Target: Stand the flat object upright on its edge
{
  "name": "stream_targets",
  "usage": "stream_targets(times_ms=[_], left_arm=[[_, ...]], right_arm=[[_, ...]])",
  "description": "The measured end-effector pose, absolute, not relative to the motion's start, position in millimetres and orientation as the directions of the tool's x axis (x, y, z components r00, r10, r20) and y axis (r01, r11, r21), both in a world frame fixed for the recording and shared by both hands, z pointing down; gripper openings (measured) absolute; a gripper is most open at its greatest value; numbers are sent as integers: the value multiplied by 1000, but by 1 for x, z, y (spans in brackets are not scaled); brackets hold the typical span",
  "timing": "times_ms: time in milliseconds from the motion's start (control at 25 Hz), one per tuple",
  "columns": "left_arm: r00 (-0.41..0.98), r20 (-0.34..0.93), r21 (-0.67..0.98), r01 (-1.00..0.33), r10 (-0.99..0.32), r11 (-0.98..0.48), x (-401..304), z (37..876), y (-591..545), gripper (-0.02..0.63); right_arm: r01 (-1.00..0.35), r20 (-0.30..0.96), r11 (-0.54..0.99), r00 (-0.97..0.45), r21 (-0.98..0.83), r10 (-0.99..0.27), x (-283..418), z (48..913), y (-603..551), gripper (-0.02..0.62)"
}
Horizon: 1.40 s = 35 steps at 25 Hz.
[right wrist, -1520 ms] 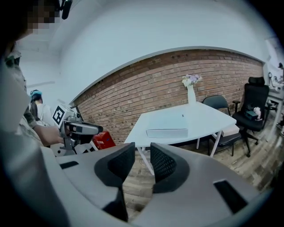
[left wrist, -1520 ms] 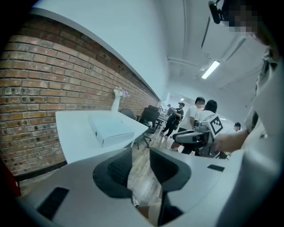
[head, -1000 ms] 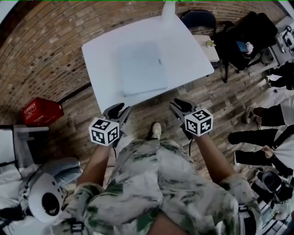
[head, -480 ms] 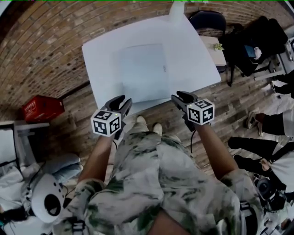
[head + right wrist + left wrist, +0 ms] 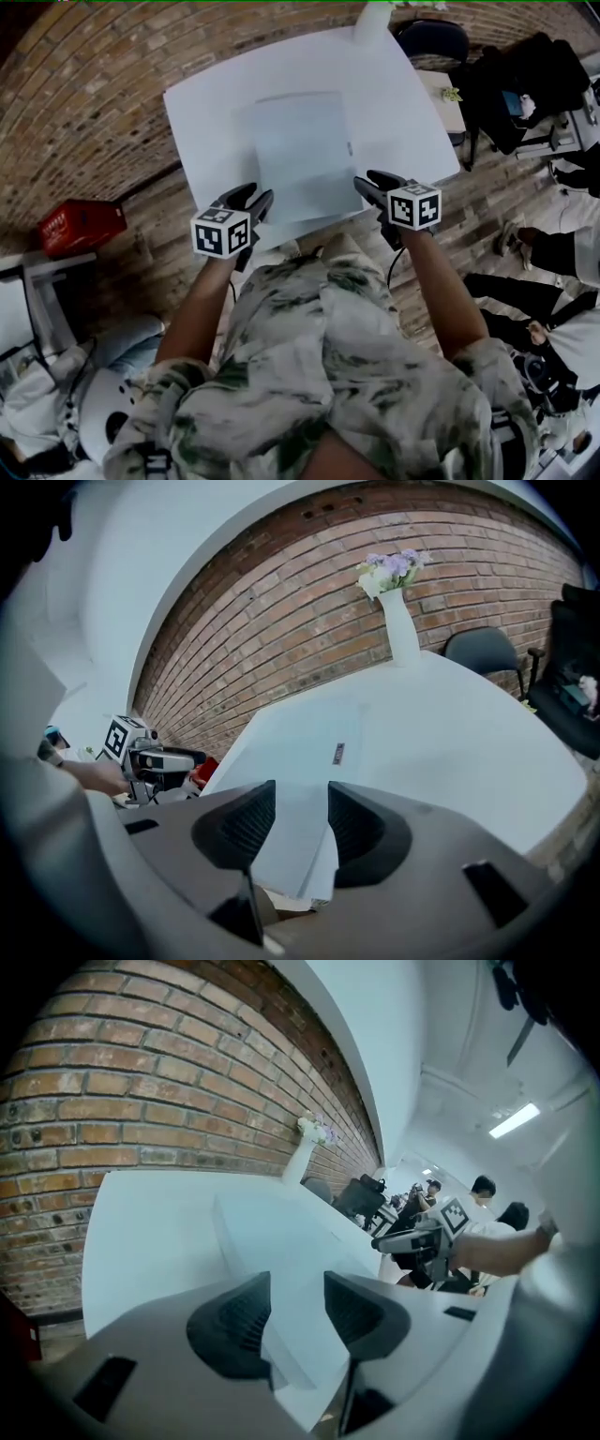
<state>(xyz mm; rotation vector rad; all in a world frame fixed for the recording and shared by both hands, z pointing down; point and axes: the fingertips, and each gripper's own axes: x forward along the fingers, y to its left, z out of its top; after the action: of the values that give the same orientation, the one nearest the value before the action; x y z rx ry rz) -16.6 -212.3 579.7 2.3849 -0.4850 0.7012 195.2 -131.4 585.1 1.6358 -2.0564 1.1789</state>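
Note:
A thin, pale grey-blue flat object (image 5: 305,155) lies flat on the white table (image 5: 206,103), close to its near edge. My left gripper (image 5: 251,199) hovers at the object's near left corner. My right gripper (image 5: 372,180) hovers at its near right corner. Both pairs of jaws are opening and nothing is between them. In the left gripper view the gripper (image 5: 298,1312) looks along the flat object (image 5: 281,1241) and the right gripper (image 5: 412,1238) shows beyond it. In the right gripper view the gripper (image 5: 302,822) points over the flat object (image 5: 309,752), with the left gripper (image 5: 173,758) at the left.
A white vase with flowers (image 5: 401,621) stands at the table's far edge by the brick wall. A dark chair (image 5: 431,37) and black bags (image 5: 525,75) are to the right of the table. A red crate (image 5: 80,225) sits on the floor at the left. People sit at the right.
Both grippers have moved forward from over the floor to the table's near edge, at the flat object's near corners. The flat object has not moved.

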Motion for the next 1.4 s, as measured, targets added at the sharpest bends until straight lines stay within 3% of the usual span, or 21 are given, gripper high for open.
stream_targets(times_ms=[680,960,1400], left_arm=[[779,621,631,-563,-86,-534,9,644,-268,251],[782,620,669,-574,-72,-472,21,655,-263,268],[755,655,684,-595,-2,-422,28,660,-264,273]], right_arm=[[-813,673,56,-516,-579,-530,224,633,-215,253],[-739,644,68,-625,-671,-441,218,649,-216,254],[-740,662,90,-644,-667,-383,223,648,-218,225]])
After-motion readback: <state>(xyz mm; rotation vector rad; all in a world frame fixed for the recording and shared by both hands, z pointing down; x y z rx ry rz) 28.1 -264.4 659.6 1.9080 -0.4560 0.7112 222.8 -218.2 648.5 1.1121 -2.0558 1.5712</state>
